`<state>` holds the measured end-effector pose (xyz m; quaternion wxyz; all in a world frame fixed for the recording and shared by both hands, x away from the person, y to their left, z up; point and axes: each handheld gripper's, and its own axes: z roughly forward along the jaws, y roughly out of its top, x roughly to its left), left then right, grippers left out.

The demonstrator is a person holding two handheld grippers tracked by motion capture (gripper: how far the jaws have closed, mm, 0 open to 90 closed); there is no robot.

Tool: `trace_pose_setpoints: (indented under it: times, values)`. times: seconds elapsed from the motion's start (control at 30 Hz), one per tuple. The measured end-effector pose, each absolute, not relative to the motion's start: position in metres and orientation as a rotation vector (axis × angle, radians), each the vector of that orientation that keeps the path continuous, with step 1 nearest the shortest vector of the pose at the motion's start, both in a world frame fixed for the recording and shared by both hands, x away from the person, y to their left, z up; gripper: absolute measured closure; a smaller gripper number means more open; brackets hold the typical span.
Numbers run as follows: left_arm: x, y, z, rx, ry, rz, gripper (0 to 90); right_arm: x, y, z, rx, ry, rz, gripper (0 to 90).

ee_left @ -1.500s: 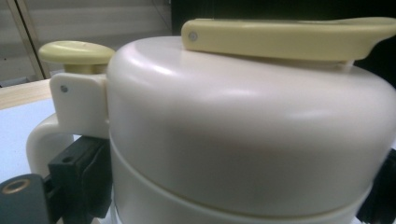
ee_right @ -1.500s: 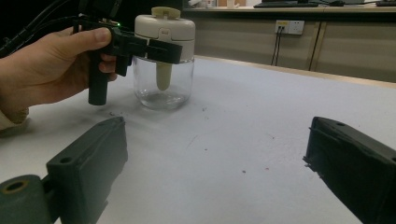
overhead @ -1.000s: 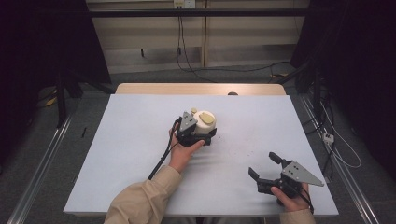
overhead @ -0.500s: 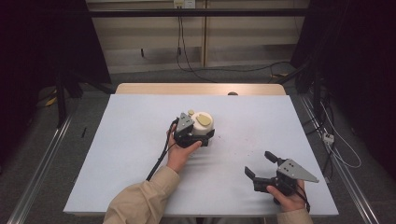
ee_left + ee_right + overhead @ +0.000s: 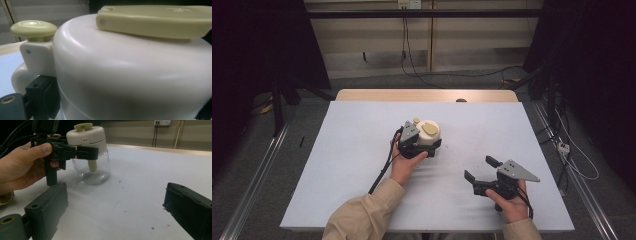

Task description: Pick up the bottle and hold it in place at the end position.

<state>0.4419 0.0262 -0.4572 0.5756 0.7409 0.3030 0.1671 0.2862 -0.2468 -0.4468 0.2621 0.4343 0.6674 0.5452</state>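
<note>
A glass jar with a cream lid (image 5: 429, 129) stands upright at mid-table. My left gripper (image 5: 434, 142) reaches it from the left, jaws on either side of the lid and shut on it. In the left gripper view the lid (image 5: 125, 67) looms close, with a pale yellow knob (image 5: 33, 26) and a yellow lever (image 5: 155, 20) on top. The right gripper view shows the jar (image 5: 88, 170) and a left finger (image 5: 83, 152) lying across the lid's lower edge. My right gripper (image 5: 479, 168) is open near the front right, holding nothing, and points toward the jar.
The white table top (image 5: 337, 150) is bare around the jar. A wooden strip (image 5: 427, 95) runs along its far edge. The left gripper's cable (image 5: 382, 170) trails along the forearm. Dark floor, rails and cables surround the table.
My right gripper has shifted a little to the left, toward the jar. The left gripper and the jar have stayed in place.
</note>
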Motion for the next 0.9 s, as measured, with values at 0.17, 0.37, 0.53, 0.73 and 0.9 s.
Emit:
trace_pose_setpoints:
  times: [0.17, 0.37, 0.53, 0.73, 0.9]
  values:
    - [0.442, 0.026, -0.457, 1.735, 0.710, 0.389, 6.1, 0.292, -0.236, -0.444, 1.172, 1.819, 1.491, 5.4]
    - [0.442, 0.026, -0.457, 1.740, 0.708, 0.393, 6.2, 0.299, -0.226, -0.442, 1.171, 1.844, 1.480, 6.2]
    - [0.442, 0.027, -0.457, 1.743, 0.707, 0.393, 6.2, 0.307, -0.220, -0.443, 1.178, 1.864, 1.459, 6.4]
    - [0.442, 0.026, -0.457, 1.742, 0.709, 0.392, 6.2, 0.315, -0.212, -0.437, 1.164, 1.876, 1.449, 6.6]
    - [0.442, 0.027, -0.457, 1.745, 0.707, 0.393, 6.2, 0.319, -0.209, -0.436, 1.164, 1.885, 1.443, 6.7]
